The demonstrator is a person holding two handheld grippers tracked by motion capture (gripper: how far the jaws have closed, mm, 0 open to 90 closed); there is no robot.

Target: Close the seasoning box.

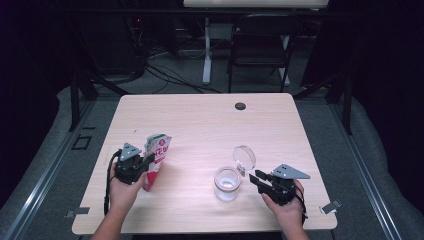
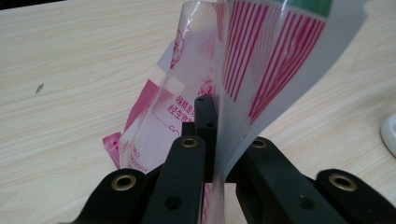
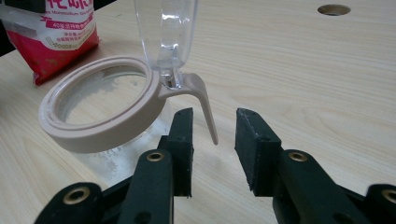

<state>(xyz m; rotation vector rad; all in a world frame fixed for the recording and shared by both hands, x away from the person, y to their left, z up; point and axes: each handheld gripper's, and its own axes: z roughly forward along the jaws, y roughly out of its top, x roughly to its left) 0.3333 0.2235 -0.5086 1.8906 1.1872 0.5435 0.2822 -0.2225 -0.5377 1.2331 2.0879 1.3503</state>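
On the left side of the light wooden worktop, my left tool is closed on the red and white printed plastic pouch, which stands nearly upright with its bottom on the wood. Through the left gripper view, the thin film of the pouch passes between the two black jaws and is pinched there. My right tool is at the right side, and its jaws are apart, holding nothing. Just in front of them stands the small clear glass jar with a beige plastic ring (some white powder sticks inside it). Its clear round lid is tipped up on the hinge, and the beige tab of the ring points down between my open jaws, without touching them.
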